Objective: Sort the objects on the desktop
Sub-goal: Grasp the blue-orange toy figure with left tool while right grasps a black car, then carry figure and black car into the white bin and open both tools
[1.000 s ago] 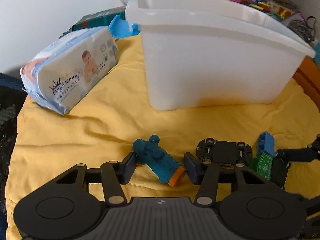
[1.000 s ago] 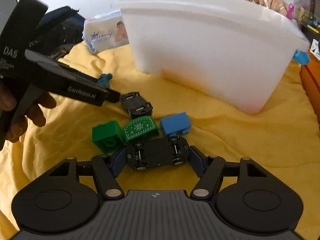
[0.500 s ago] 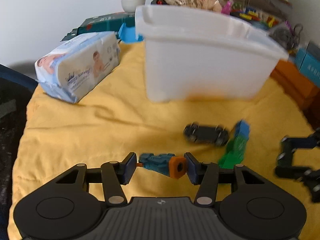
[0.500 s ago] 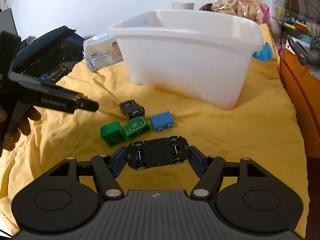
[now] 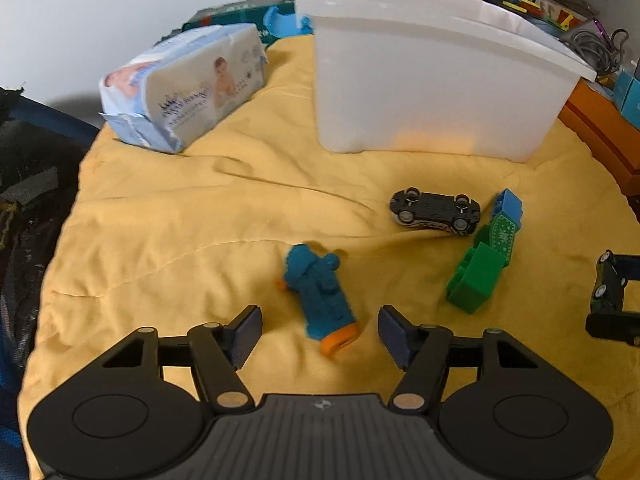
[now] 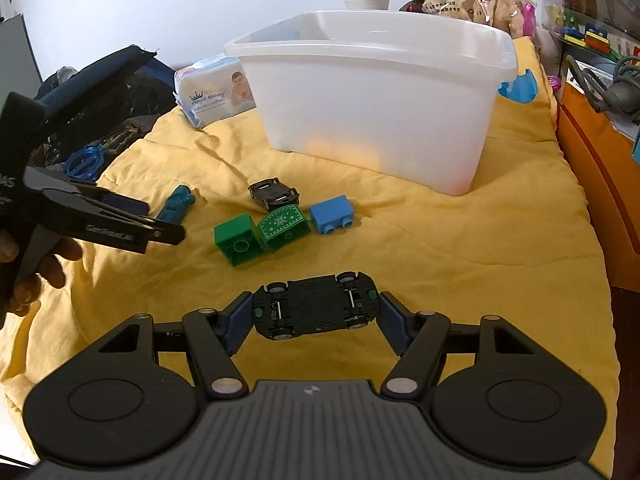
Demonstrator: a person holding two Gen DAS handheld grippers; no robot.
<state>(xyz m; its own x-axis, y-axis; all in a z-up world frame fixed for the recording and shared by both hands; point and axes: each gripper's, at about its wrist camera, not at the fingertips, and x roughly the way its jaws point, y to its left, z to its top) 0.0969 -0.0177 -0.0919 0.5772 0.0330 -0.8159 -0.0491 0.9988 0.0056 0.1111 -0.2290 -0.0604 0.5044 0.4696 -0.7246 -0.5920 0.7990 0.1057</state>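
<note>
A black toy car (image 6: 316, 306) sits upside down, wheels up, clamped end to end between the blue pads of the right claw (image 6: 316, 316), lifted above the yellow cloth (image 6: 460, 264). The left claw (image 5: 320, 330) stands apart, empty, its pads on either side of the orange end of a teal toy figure (image 5: 318, 294) that lies on the cloth without touching them. Beyond that, a second black car (image 5: 434, 212) lies overturned just beside a row of blocks: a green block (image 6: 238, 240), a patterned green block (image 6: 284, 226) and a blue block (image 6: 332, 214). Farther back stands a white plastic bin (image 6: 380, 100), with a pack of baby wipes (image 5: 184, 84) to its left.
</note>
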